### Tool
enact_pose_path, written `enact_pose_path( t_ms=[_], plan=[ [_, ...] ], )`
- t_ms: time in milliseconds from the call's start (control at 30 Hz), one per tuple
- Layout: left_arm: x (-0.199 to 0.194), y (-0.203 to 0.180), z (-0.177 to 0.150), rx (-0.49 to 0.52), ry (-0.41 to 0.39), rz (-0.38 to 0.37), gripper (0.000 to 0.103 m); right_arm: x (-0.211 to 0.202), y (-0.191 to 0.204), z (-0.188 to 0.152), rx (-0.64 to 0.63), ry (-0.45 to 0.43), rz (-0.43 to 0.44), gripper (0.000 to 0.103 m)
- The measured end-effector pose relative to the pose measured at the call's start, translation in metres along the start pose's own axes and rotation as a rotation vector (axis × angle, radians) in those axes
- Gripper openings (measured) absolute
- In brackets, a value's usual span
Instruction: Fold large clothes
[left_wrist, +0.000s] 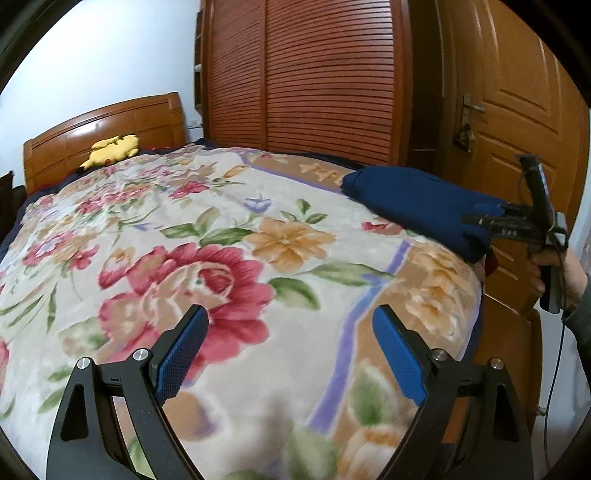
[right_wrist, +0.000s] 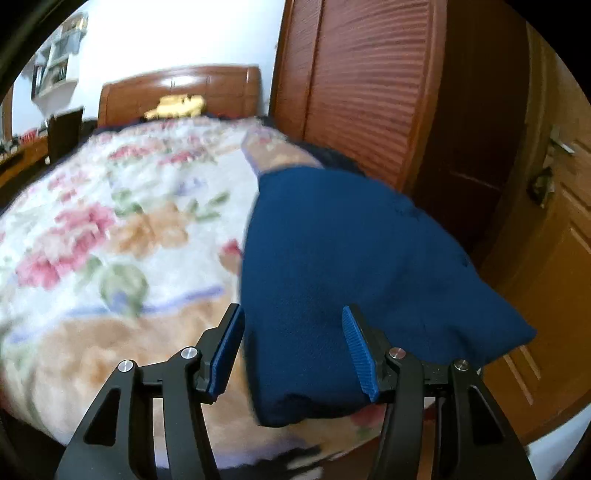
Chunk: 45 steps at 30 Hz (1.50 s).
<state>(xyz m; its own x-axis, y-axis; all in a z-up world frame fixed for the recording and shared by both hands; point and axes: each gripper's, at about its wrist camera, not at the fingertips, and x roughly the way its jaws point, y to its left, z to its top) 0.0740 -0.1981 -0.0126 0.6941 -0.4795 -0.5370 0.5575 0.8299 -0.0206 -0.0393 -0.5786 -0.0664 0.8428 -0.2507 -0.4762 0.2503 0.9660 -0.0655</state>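
Observation:
A folded navy garment lies flat on the right side of the bed's floral blanket, reaching to the bed's edge. My right gripper hovers over its near end with the jaws about half apart. The cloth runs under and past both blue pads without bunching between them. In the left wrist view the right gripper sits at the garment's right end, held by a hand. My left gripper is wide open above the blanket, left of the garment, with nothing between its fingers.
A yellow plush toy lies by the wooden headboard. A slatted wardrobe and a wooden door stand close along the bed's right side. A dark chair and a desk are at the far left.

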Motion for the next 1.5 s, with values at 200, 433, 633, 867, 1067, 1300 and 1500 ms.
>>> enact_pose_path(
  t_ms=[200, 433, 633, 867, 1067, 1300, 1500],
  plan=[
    [-0.022, 0.029, -0.011, -0.047, -0.026, 0.066, 0.091, -0.026, 0.057, 0.028, -0.044, -0.065, 0.103, 0.056],
    [-0.044, 0.072, -0.026, -0.108, -0.046, 0.172, 0.091, -0.041, 0.155, 0.052, -0.122, -0.125, 0.264, 0.058],
    [-0.065, 0.111, -0.043, -0.16, -0.069, 0.26, 0.103, -0.048, 0.225, 0.067, -0.147, -0.158, 0.401, 0.058],
    [-0.085, 0.149, -0.06, -0.214, -0.076, 0.371, 0.103, -0.034, 0.274, 0.066, -0.166, -0.158, 0.494, 0.065],
    [-0.091, 0.171, -0.075, -0.252, -0.1, 0.467, 0.103, -0.016, 0.301, 0.052, -0.146, -0.171, 0.505, 0.072],
    [-0.095, 0.185, -0.091, -0.271, -0.115, 0.512, 0.103, 0.006, 0.312, 0.027, -0.101, -0.214, 0.513, 0.072],
    [-0.096, 0.185, -0.094, -0.273, -0.118, 0.508, 0.103, 0.01, 0.314, 0.023, -0.09, -0.223, 0.519, 0.072]
  ],
)
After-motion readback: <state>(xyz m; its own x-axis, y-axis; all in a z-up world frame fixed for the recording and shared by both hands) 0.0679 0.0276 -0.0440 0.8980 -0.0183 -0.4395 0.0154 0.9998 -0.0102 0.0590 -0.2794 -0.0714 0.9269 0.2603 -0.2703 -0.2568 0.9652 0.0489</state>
